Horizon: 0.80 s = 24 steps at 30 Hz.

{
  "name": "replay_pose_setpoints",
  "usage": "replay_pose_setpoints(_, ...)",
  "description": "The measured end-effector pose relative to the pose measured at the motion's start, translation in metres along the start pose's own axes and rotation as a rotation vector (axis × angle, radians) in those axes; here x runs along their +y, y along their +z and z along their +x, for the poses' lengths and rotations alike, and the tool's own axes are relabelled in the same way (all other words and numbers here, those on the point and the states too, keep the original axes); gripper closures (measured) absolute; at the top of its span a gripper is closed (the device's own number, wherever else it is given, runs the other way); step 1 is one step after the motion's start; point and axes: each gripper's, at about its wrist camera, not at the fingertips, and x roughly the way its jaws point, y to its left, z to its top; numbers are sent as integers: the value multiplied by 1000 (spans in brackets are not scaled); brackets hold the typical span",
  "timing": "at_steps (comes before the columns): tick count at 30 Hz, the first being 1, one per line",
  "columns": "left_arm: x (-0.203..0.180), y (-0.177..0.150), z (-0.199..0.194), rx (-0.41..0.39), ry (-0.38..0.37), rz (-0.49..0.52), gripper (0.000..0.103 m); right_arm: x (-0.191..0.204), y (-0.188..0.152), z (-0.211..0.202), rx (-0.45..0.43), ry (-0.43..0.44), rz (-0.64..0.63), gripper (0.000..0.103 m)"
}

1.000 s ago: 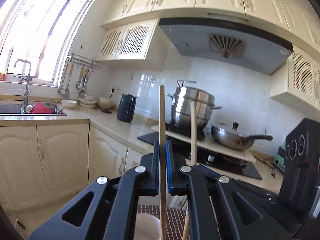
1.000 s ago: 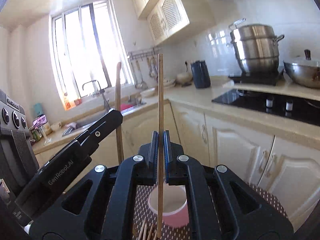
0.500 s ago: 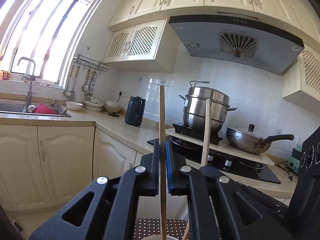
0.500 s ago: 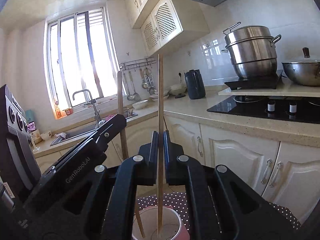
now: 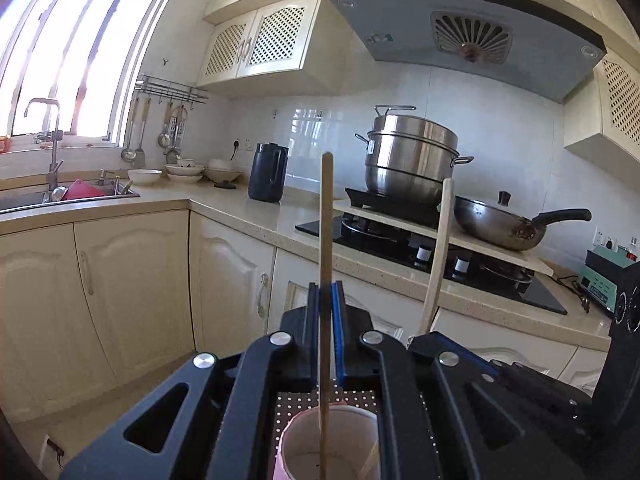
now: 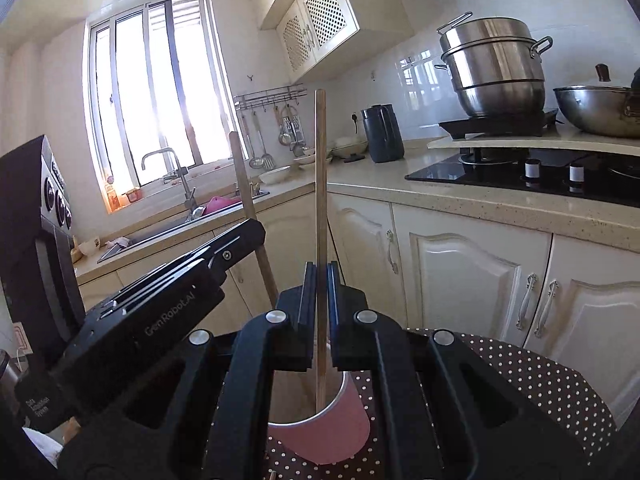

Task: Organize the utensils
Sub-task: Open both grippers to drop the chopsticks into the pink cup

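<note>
My left gripper [image 5: 325,300] is shut on a wooden chopstick [image 5: 325,240] that stands upright, its lower end inside a pink cup [image 5: 304,440] right below. My right gripper [image 6: 320,280] is shut on a second wooden chopstick [image 6: 320,180], also upright, with its lower end in the same pink cup [image 6: 340,428]. The two grippers are side by side over the cup. The right gripper's chopstick shows in the left wrist view [image 5: 438,256], and the left gripper's chopstick shows in the right wrist view [image 6: 248,200]. The left gripper's body [image 6: 160,320] crosses the right wrist view.
The cup stands on a brown polka-dot mat [image 6: 532,376]. Cream cabinets [image 6: 460,280] and a counter with a hob [image 6: 520,176], a steel pot [image 5: 412,156] and a pan [image 5: 500,224] lie ahead. A sink [image 5: 48,196] is at the left.
Both grippers have lowered their chopsticks towards the cup; the chopstick ends now sit inside it. Both views have tilted so the cup shows larger beneath the jaws.
</note>
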Motion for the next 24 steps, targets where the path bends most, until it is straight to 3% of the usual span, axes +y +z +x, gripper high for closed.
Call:
replay_pose_setpoints(2, 0, -2, -3, 18, 3, 14, 90, -1, -4, -3, 3, -8, 10, 97)
replay_pose_setpoints(3, 0, -3, -5, 21, 8, 19, 74, -1, -6, -4, 5, -9, 17, 97)
replay_pose_setpoints(6, 2, -5, -13, 28, 10, 33, 57, -3, -11, -7, 15, -11, 44, 96)
replay_pose_setpoints(12, 6, -7, -22, 87, 16, 54, 49, -1, -13, -14, 35, -13, 82, 95)
replay_pose_setpoints(16, 8, -5, -36, 87, 20, 54, 46, 7, -10, -22, 40, -22, 79, 89)
replay_pose_setpoints(19, 12, -2, -47, 85, 34, 44, 44, 11, -8, -32, 36, -30, 73, 71)
replay_pose_setpoints(21, 15, 1, -54, 87, 37, 31, 43, 12, -7, -39, 22, -36, 76, 53)
replay_pose_setpoints(24, 12, 5, -68, 78, 40, 48, 40, 19, -6, -50, 20, -29, 62, 53)
